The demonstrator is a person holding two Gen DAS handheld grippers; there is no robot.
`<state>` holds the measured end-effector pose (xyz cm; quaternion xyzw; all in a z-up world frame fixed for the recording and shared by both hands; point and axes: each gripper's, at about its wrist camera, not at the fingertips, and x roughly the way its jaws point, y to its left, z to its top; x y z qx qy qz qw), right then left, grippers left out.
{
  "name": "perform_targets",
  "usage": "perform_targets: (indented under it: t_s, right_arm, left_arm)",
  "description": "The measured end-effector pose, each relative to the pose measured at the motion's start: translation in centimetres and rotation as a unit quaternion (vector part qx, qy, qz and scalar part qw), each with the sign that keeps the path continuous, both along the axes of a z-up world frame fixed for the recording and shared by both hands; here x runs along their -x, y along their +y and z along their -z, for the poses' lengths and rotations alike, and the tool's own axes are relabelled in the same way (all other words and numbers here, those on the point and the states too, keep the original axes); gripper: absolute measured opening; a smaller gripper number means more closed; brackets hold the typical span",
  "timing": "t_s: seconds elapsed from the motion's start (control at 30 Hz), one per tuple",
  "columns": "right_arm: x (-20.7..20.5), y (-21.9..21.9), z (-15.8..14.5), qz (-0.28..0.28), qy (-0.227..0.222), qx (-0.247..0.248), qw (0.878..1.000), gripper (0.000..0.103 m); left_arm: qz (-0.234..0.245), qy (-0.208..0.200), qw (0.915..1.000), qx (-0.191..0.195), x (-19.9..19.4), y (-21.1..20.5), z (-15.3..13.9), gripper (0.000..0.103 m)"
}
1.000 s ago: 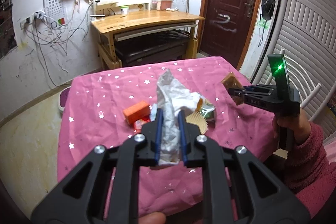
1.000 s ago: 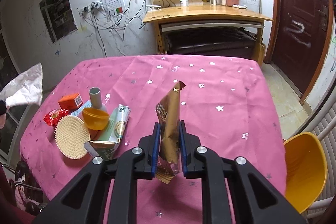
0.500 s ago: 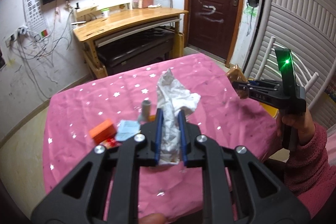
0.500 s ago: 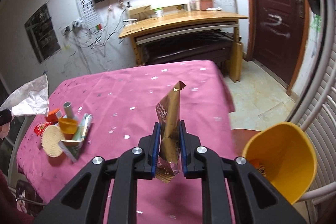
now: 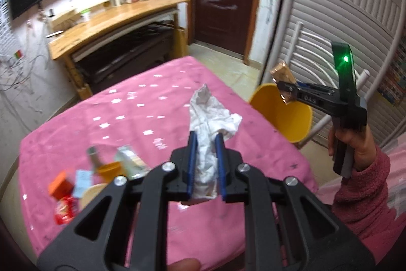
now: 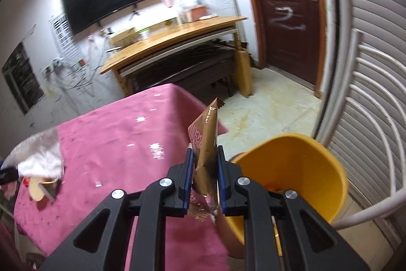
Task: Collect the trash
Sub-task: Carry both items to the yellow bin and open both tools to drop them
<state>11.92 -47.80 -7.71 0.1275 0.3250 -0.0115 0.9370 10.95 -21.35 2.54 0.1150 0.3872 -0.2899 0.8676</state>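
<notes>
Tongs, both pairs, clenched on trash. L tongs (image 5: pixel 205 166) pinch a crumpled white wrapper (image 5: pixel 210 118); R tongs (image 6: pixel 204 177) pinch a gold foil packet (image 6: pixel 205 139).

Change vs. a sec ago: both hands swung sideways off the middle of the surface (image 5: pixel 127 113) toward its right edge. Yellow bin (image 6: pixel 291 169) was barely in R view then; now fills lower right, rim just beside R tongs. Grips unchanged, same hold on both items. From L view, packet (image 5: pixel 281 78) hangs above the bin (image 5: pixel 286 116), person's hand (image 5: pixel 352 144) in pink fleece sleeve behind it.

Meaning: carry leg looks nearly done for R; packet over or just short of the bin mouth, can't tell which exactly. Drop prob. next. L wrapper is over the surface, near its bin-side edge, needs more travel. Neither item binned yet.

Left on surface, near-left corner: orange box (image 5: pixel 59 184), red wrapper (image 5: pixel 64 210), grey tube (image 5: pixel 92 156), orange cup (image 5: pixel 109 169), green/white carton (image 5: pixel 130 161), round woven disc (image 5: pixel 91 194) partly hidden by tongs. Blurred; some IDs uncertain.

Materials/shapes:
- wrapper: thin, creased, matte white, limp, holds a peak above the jaws
- packet: shiny metallic film, flat, serrated top edge, stiff enough to stand up
- bin: smooth hard plastic, round, open top; sth. small and orange at bottom
- cloth: pink, silver stars, wrinkled, drapes over edges
</notes>
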Motion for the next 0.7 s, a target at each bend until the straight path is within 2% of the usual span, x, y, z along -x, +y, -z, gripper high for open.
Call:
perform_targets:
  t_s: [0.33,0.7]
  right_arm:
    - [0.7,-6.3,3.3,0.056,0.023,-0.043,0.997,0.012]
    - [0.5,-9.8,5.2,0.093,0.042,-0.072,0.992,0.012]
  left_arm:
    - [0.084,0.044,0.9955,-0.009,-0.6,-11.4,2.6,0.014]
    - [0.101,0.099,0.9896,-0.026,-3.1,-19.1,6.4,0.014]
